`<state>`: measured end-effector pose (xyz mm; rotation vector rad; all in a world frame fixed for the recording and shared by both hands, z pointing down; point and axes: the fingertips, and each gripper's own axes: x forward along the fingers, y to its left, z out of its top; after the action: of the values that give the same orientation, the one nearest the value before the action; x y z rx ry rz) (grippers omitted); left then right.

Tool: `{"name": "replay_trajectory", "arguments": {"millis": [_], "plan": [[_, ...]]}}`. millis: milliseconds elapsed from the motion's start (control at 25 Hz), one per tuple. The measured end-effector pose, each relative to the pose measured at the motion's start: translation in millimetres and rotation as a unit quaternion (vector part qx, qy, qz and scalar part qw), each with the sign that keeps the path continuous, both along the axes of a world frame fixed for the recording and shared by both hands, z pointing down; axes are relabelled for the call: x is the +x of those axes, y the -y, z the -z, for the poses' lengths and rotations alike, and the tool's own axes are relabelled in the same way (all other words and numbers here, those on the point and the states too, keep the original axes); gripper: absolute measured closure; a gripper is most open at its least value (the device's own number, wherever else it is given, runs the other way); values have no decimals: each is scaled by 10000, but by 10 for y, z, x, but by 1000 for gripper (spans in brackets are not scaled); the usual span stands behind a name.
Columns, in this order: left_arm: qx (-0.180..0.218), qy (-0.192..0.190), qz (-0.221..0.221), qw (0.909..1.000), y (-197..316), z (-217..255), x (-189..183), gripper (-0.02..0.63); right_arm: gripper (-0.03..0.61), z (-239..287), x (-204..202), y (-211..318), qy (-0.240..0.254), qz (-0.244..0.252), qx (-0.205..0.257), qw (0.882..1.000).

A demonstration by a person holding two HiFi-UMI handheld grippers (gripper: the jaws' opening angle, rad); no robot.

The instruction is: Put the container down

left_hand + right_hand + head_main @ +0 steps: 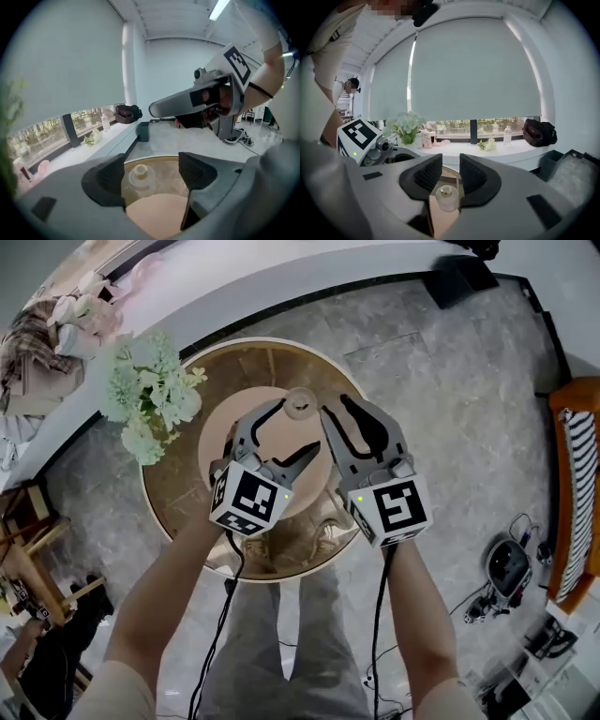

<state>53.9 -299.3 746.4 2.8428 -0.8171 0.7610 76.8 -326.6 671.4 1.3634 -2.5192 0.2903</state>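
Observation:
A small clear container (300, 404) with a round lid stands upright at the far edge of a pink disc (217, 432) on the round golden table (183, 488). My left gripper (300, 425) hovers above the disc, its jaws wide apart and empty. In the left gripper view the container (140, 174) shows low down between the left gripper (152, 176) jaws. My right gripper (336, 406) hangs just right of the container, apart from it. In the right gripper view the right gripper (451, 171) keeps a narrow gap, with the container (447, 198) below it and nothing between the pads.
A bunch of pale green flowers (150, 395) stands at the table's left rim. A white windowsill (497, 149) carries bottles and a dark bag (539, 132). An orange chair (577, 484) and cabled equipment (506, 568) are on the floor at right.

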Motion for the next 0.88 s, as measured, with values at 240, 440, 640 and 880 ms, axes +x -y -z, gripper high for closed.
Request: {"name": "replay_trajectory", "arguments": {"millis": [240,440,640,880], "plan": [[234,-324,240,9989,-192,928,-163,247,486,808,84,-193,-94,-102,106,9998],[381,-458,556,9967,-234,1785,-307,255,509,1580,125,-318,-144,-173,337,9992],[470,-555,777,9943,-313,2626,-424,267,528,2454,197,-468,-134,-305,719,9969],[895,-1272,882,9839,-476,3805,-462,368,537,3443,157,-681,-178,-271,1064,9938]]}}
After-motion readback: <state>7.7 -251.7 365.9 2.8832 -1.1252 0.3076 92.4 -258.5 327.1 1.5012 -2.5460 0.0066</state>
